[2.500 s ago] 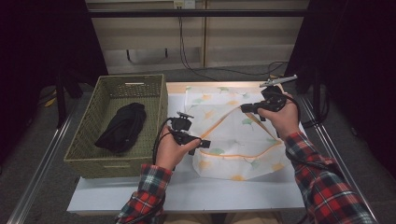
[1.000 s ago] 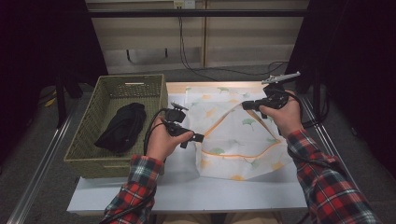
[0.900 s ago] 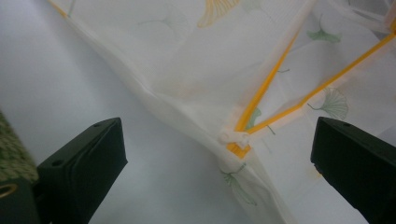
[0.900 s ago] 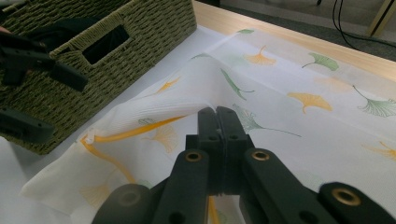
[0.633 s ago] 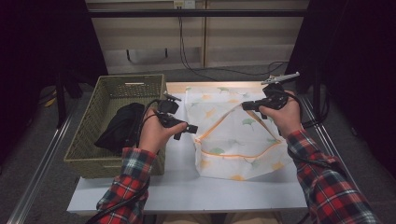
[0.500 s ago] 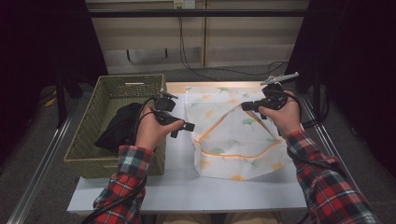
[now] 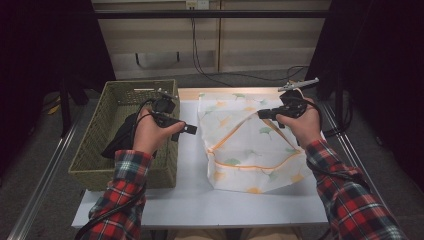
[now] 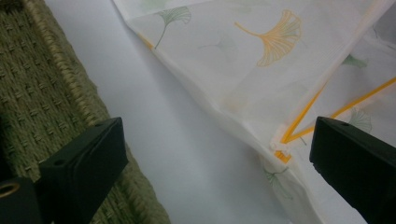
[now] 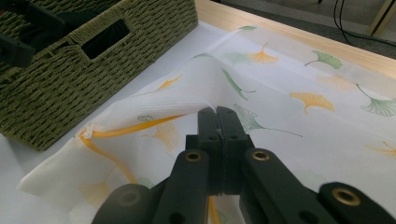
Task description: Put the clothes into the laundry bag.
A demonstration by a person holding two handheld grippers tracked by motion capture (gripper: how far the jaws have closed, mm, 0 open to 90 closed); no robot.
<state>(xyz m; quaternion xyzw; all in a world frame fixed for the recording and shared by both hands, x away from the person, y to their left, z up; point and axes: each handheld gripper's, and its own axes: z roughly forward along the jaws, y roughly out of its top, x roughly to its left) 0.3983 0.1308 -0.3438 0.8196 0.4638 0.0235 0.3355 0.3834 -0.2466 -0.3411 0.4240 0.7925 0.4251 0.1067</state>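
Your right claw [image 7: 266, 114] is pinched tight on the top edge of the leaf-print mesh bag [image 7: 250, 150], right of centre in the high view, holding its mouth up off the counter [image 7: 190, 200]. Your left claw [image 7: 186, 130] hangs wide and empty beside the wicker basket [image 7: 100, 150], the dark garment [image 7: 120, 142] inside. If that thin hem slips, the mouth flops shut before anything goes in.

A woven basket [image 7: 100, 150] stands on the left of the white table [image 7: 200, 200], with a dark cloth [image 7: 120, 140] lying inside it. Black cables [image 7: 215, 65] trail across the floor behind.
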